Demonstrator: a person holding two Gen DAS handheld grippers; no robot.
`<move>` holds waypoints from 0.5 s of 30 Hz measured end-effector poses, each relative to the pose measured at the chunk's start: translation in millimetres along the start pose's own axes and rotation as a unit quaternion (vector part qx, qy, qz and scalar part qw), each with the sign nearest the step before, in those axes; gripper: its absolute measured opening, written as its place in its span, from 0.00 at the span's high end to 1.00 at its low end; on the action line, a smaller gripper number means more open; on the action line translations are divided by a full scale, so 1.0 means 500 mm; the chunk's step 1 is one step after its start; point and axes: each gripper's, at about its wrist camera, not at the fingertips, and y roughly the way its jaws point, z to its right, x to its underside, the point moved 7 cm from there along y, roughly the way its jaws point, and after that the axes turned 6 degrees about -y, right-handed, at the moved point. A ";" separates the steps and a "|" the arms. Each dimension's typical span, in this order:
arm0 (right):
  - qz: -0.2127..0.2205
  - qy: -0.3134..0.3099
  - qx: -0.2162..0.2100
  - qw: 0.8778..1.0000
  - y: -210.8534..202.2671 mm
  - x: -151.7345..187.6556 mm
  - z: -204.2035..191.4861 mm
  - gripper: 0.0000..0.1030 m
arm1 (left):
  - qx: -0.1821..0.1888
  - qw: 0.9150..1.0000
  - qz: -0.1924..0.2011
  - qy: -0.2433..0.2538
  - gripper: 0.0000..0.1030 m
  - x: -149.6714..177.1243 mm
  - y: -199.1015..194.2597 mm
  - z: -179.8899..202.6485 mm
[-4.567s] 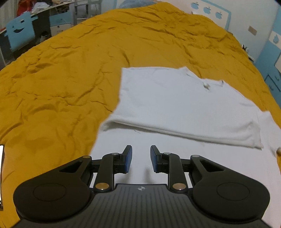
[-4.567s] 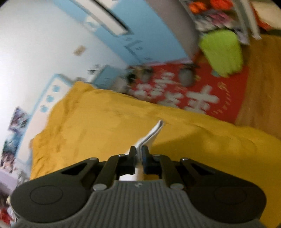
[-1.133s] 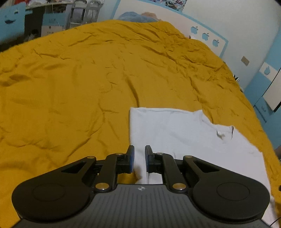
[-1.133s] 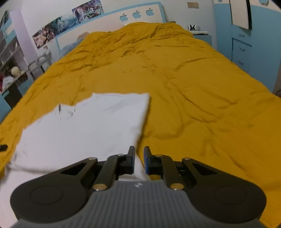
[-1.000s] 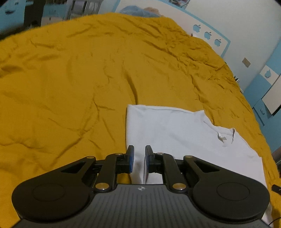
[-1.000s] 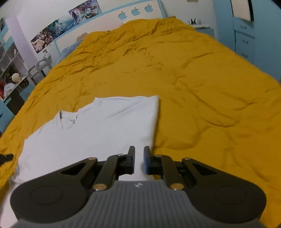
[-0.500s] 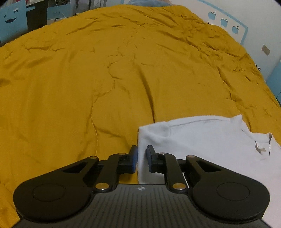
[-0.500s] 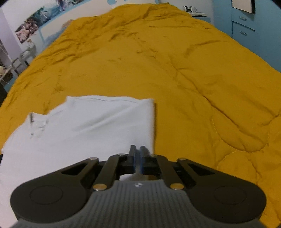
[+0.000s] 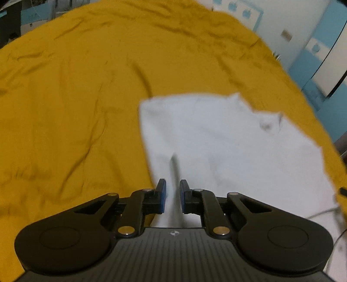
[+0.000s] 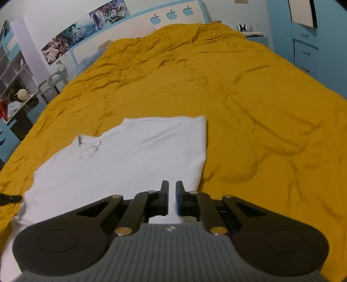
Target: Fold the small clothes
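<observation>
A white shirt (image 9: 227, 141) lies folded on a mustard yellow bedspread (image 9: 76, 97), its collar toward the far side. My left gripper (image 9: 172, 184) is at the shirt's near left edge. Its jaws are closing on a raised ridge of the white cloth, and the picture is blurred. In the right wrist view the same shirt (image 10: 130, 156) spreads out to the left over the bedspread (image 10: 249, 97). My right gripper (image 10: 171, 184) holds the near right edge. Its jaws are opening a sliver, with white cloth in the narrow gap.
A headboard with apple cut-outs (image 10: 171, 14) closes the far end of the bed. Blue drawers (image 10: 305, 52) stand on the right and shelves with clutter (image 10: 15, 86) on the left. Headphones (image 10: 244, 27) lie on a bedside stand.
Both views have swung, and more of the shirt shows ahead of each gripper. A ridge of cloth has risen between the left jaws. The right jaws show a slightly wider gap.
</observation>
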 end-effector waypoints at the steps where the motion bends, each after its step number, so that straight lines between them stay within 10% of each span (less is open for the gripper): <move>1: -0.003 0.000 0.003 1.000 -0.005 0.012 -0.003 0.98 | -0.013 1.000 -0.005 -0.005 0.87 0.008 0.008 -0.011; 6: -0.009 0.011 0.006 1.000 -0.039 0.050 -0.002 0.98 | -0.056 0.996 0.013 -0.061 0.96 0.000 -0.005 -0.077; 15: -0.019 0.018 0.036 0.999 -0.096 0.093 0.043 0.98 | 0.009 0.999 0.044 -0.012 0.79 0.029 -0.093 -0.020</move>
